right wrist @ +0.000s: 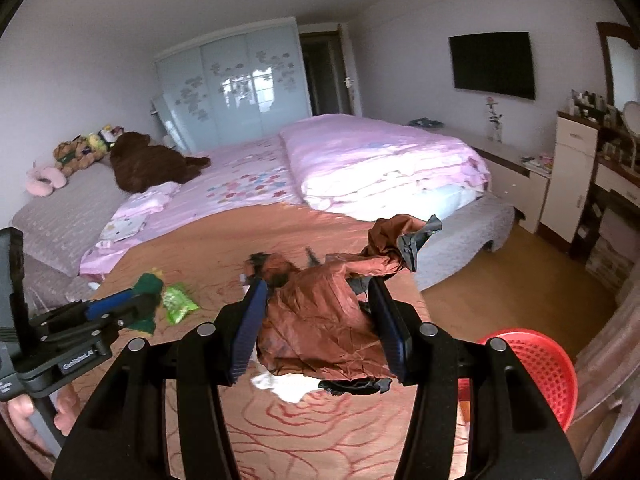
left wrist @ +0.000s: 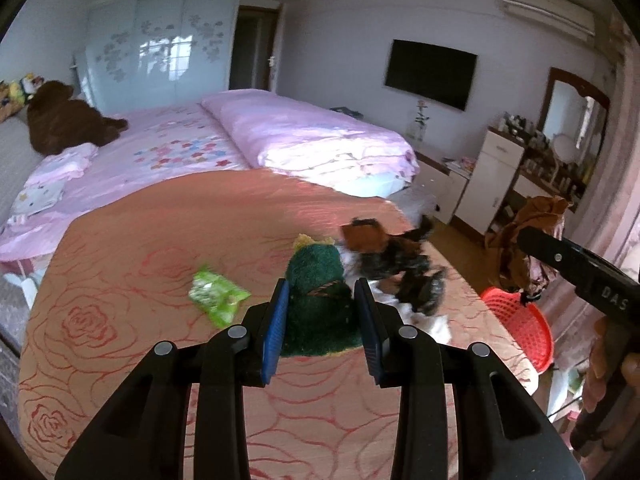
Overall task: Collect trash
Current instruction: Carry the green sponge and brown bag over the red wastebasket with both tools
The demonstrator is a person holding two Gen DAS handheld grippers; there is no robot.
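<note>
My left gripper (left wrist: 322, 300) is shut on a dark green scouring sponge (left wrist: 316, 320) with a yellow edge, held over the rose-patterned tablecloth (left wrist: 160, 360). A green wrapper (left wrist: 216, 296) lies to its left. A heap of dark and brown scraps (left wrist: 400, 268) lies just behind it. My right gripper (right wrist: 316, 292) is shut on a crumpled brown wrapper (right wrist: 320, 320), which hangs above white tissue (right wrist: 288, 386). In the left wrist view the right gripper (left wrist: 520, 240) holds that brown wrapper (left wrist: 516, 224) above the red basket (left wrist: 520, 320). The left gripper (right wrist: 136, 300) shows at the left of the right wrist view.
The red mesh basket (right wrist: 536, 368) stands on the floor past the table's right edge. Behind the table is a bed with pink bedding (right wrist: 360, 160) and plush toys (right wrist: 152, 164). White cabinets (right wrist: 568, 176) and a dresser line the right wall.
</note>
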